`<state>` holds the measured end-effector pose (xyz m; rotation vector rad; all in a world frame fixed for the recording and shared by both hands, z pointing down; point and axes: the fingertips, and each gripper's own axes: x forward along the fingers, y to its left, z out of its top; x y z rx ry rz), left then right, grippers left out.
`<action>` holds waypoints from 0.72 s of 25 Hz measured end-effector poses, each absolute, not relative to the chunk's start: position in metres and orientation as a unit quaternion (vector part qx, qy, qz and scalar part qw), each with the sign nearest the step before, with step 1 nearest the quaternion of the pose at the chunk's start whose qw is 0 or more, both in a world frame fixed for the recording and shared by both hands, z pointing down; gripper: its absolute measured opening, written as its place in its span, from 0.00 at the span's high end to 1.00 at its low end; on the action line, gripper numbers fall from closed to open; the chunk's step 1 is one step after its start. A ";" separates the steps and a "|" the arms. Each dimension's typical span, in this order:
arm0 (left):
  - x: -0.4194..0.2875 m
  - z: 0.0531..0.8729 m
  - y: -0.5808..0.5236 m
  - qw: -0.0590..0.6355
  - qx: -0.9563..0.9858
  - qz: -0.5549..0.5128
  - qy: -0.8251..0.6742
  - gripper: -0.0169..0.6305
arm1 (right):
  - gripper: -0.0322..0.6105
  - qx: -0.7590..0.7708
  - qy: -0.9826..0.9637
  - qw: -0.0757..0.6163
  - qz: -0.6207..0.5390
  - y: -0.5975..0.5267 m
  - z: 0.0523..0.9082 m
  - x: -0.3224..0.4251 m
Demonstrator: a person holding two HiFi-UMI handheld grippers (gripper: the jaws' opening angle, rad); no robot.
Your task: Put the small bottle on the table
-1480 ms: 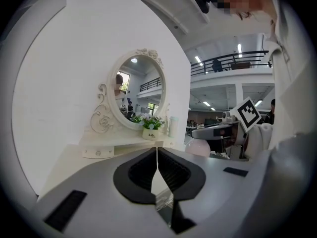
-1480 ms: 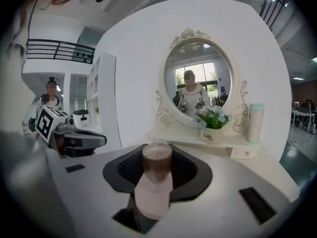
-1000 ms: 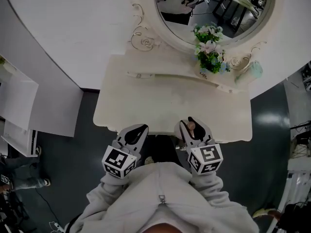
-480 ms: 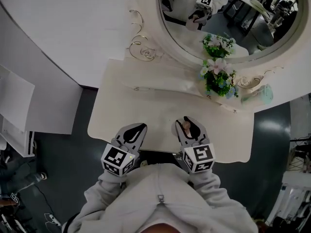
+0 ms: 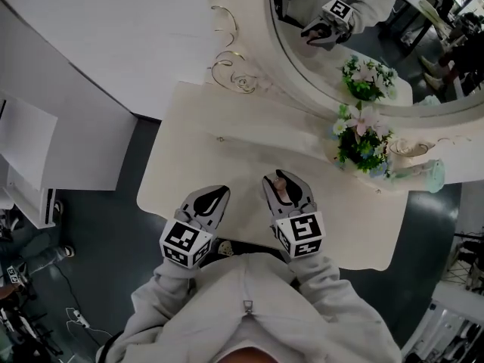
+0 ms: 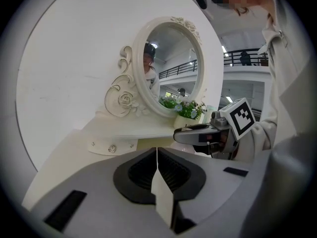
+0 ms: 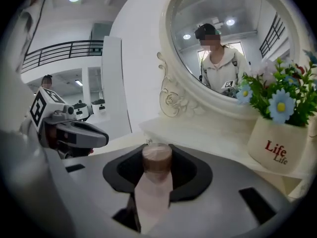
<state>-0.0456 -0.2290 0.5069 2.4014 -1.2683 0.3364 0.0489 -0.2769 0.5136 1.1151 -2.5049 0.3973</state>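
Note:
My right gripper (image 5: 283, 188) is shut on the small bottle (image 7: 156, 167), a pale pink bottle with a brown cap that sticks out between the jaws (image 5: 282, 191). It hangs over the near part of the cream dressing table (image 5: 227, 165). My left gripper (image 5: 212, 200) is beside it on the left, over the table's front edge, jaws pressed together with nothing between them (image 6: 157, 168). In the left gripper view the right gripper (image 6: 198, 133) shows side-on; in the right gripper view the left gripper (image 7: 74, 133) shows at left.
An oval mirror (image 5: 355, 44) with scrolled frame stands at the table's back. A white flower pot (image 7: 277, 145) with blue and white flowers (image 5: 359, 142) sits at the back right, a pale green object (image 5: 432, 176) beside it. A raised shelf with knobs (image 6: 111, 148) runs under the mirror.
The view has shifted, so the table and mirror sit further right and lower. Both grippers have moved slightly forward over the table's front edge, the bottle still held.

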 end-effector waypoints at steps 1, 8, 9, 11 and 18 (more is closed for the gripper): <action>-0.047 0.510 -0.230 0.205 0.857 0.122 -0.457 0.94 | 0.73 0.391 -0.891 0.185 0.142 -0.280 0.517 0.044; -0.063 0.529 -0.239 0.229 0.833 0.138 -0.485 0.94 | 0.73 0.357 -0.903 0.194 0.141 -0.297 0.539 0.016; -0.065 0.532 -0.240 0.232 0.829 0.138 -0.490 0.94 | 0.73 0.352 -0.905 0.194 0.140 -0.299 0.542 0.011; -0.070 0.536 -0.242 0.240 0.821 0.136 -0.500 0.94 | 0.73 0.341 -0.910 0.192 0.139 -0.302 0.546 0.003; -0.087 0.554 -0.246 0.253 0.797 0.142 -0.529 0.94 | 0.73 0.313 -0.923 0.183 0.133 -0.312 0.556 -0.030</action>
